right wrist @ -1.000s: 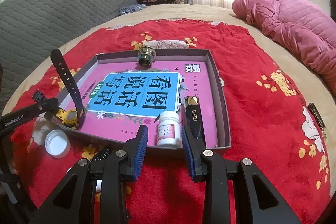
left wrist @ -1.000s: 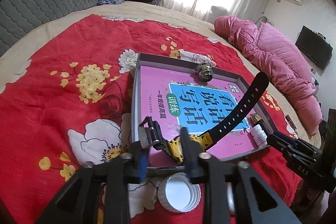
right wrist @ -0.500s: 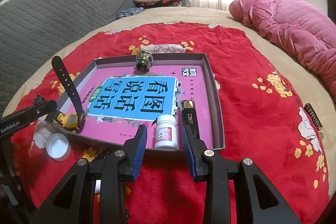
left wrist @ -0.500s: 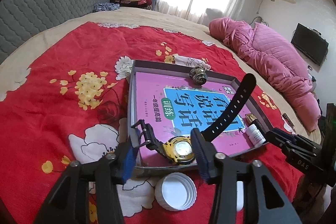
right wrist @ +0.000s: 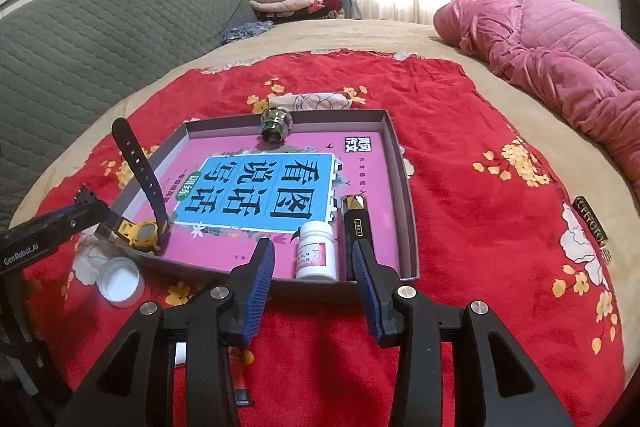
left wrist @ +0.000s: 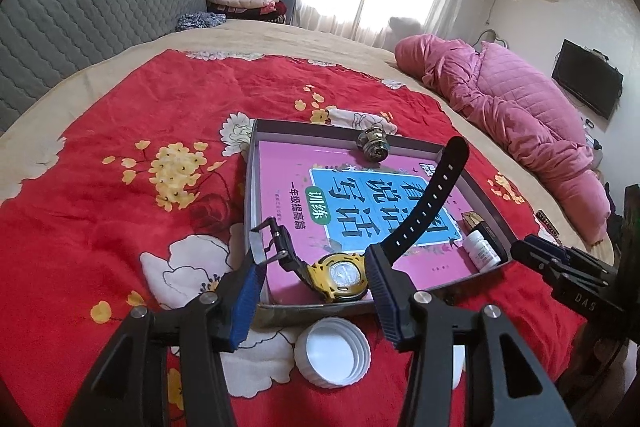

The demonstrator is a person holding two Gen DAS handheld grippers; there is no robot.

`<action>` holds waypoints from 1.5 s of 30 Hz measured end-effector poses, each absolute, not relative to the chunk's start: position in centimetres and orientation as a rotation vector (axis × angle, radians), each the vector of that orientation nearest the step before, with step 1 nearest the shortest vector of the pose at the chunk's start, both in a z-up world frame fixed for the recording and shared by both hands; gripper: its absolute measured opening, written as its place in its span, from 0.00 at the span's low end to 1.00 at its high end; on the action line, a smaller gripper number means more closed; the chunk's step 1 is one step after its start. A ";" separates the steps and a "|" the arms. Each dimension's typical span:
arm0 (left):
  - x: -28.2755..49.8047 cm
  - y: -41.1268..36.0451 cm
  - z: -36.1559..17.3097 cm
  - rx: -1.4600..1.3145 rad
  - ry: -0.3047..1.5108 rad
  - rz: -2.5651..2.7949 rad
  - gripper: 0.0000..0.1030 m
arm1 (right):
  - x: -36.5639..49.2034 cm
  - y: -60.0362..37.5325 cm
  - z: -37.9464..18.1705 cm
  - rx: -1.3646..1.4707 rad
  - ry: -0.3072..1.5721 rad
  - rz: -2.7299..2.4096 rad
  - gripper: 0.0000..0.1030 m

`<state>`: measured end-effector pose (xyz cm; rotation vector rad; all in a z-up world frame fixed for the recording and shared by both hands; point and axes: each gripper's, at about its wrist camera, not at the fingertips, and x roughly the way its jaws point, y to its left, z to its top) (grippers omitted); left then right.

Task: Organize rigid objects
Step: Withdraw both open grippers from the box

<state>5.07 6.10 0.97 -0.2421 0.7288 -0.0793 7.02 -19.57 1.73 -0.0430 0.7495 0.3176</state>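
A yellow watch (left wrist: 340, 275) with black straps lies in the near corner of a shallow grey tray (left wrist: 352, 135) lined with a pink book. My left gripper (left wrist: 312, 281) is open, its fingers either side of the watch, not gripping it. The watch also shows in the right wrist view (right wrist: 140, 231). The tray (right wrist: 404, 187) also holds a white pill bottle (right wrist: 318, 251), a black lighter (right wrist: 356, 223) and a metal knob (right wrist: 274, 125). My right gripper (right wrist: 312, 275) is open and empty, just short of the tray's near wall, in front of the bottle.
A white lid (left wrist: 332, 353) lies open side up on the red floral blanket (left wrist: 120, 147) just outside the tray; it also shows in the right wrist view (right wrist: 120, 281). A dark tag (right wrist: 590, 223) lies on the blanket at right. A pink quilt (right wrist: 560, 47) lies beyond.
My left gripper has opened and let go of the watch, which now lies in the tray, and has drawn back a little. My right gripper has also drawn back slightly.
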 end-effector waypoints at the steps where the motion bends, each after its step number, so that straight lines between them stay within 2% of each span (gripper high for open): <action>1: 5.1 6.1 1.0 -0.244 0.730 -0.081 0.49 | 6.9 -19.6 1.8 -0.041 0.747 0.315 0.45; 13: 4.0 6.1 1.3 -0.238 0.731 -0.076 0.49 | 6.4 -20.2 2.8 -0.037 0.717 0.277 0.47; 27: 3.5 5.8 1.7 -0.231 0.731 -0.084 0.50 | 5.6 -20.9 3.9 -0.024 0.693 0.267 0.55; 32: 2.9 5.7 2.0 -0.221 0.730 -0.085 0.58 | 5.2 -20.7 4.0 -0.033 0.691 0.271 0.56; 45: 2.1 5.7 2.8 -0.185 0.728 -0.068 0.59 | 4.9 -20.9 4.2 -0.034 0.704 0.269 0.57</action>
